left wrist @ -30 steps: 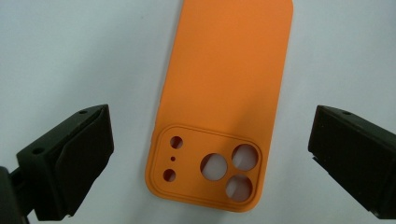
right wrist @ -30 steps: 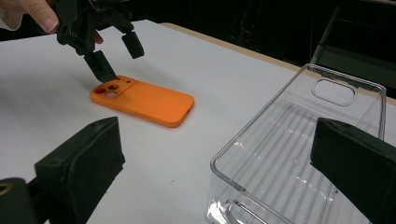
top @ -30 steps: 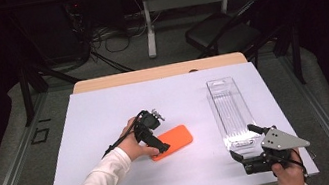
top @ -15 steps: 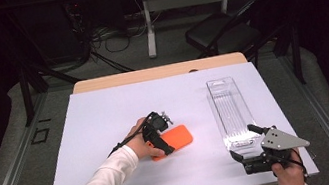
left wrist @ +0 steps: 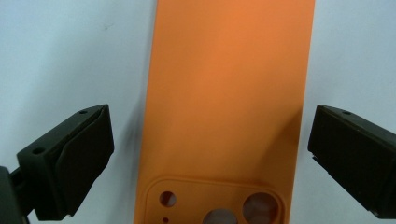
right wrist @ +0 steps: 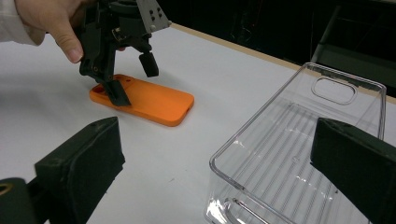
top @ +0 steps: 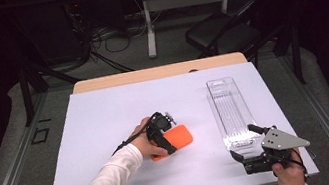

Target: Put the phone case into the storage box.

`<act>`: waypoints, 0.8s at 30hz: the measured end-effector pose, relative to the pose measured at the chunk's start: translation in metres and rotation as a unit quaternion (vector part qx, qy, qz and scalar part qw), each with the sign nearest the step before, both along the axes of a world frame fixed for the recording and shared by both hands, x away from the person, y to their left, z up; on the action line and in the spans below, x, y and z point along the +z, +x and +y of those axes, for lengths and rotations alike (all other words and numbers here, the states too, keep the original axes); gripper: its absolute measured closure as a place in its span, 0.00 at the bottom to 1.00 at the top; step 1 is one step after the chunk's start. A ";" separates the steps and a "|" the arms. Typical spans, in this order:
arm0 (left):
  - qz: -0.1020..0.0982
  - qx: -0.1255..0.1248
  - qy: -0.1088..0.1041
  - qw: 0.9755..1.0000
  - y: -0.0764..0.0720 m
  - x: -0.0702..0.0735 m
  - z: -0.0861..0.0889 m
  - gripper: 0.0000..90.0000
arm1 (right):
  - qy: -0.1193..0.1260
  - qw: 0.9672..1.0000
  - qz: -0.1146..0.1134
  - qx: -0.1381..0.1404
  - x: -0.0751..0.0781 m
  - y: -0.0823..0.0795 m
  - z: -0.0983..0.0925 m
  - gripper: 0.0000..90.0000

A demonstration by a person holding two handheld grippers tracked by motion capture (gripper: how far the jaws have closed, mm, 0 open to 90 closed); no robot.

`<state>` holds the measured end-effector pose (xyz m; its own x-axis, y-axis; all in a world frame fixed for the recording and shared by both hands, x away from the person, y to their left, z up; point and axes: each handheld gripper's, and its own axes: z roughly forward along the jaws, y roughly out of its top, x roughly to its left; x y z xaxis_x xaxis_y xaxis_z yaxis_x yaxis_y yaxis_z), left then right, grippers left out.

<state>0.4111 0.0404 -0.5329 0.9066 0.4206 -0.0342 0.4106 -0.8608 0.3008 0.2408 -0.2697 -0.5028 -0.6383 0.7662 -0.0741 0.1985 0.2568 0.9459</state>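
Item: flat orange silicone phone case, lying camera-cutout side up on the white table sheet, left of the clear plastic tray. Probably light, flexible, grippy; best pinched across its long edges. Left gripper spread astride it, not clamped; right gripper released, empty.

The orange phone case lies flat on the white bench, back side up with its camera cut-outs showing, at about 7 o'clock from the middle.
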 end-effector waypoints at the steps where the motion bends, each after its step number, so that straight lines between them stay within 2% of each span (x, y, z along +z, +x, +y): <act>1: 0.002 -0.001 0.000 1.000 0.000 -0.001 -0.001 0.00 | -0.001 1.000 0.000 0.000 0.000 0.000 0.000 0.02; 12: -0.005 -0.014 0.011 1.000 -0.001 -0.006 -0.008 0.03 | -0.004 1.000 0.001 0.000 0.000 0.000 0.000 0.02; 19: 0.002 -0.019 0.016 1.000 0.002 -0.006 -0.008 0.05 | -0.004 1.000 0.002 0.002 0.000 0.000 0.000 0.02; 24: 0.006 -0.017 0.010 1.000 0.003 -0.007 -0.007 0.05 | -0.003 1.000 0.004 0.001 0.000 0.000 0.001 0.02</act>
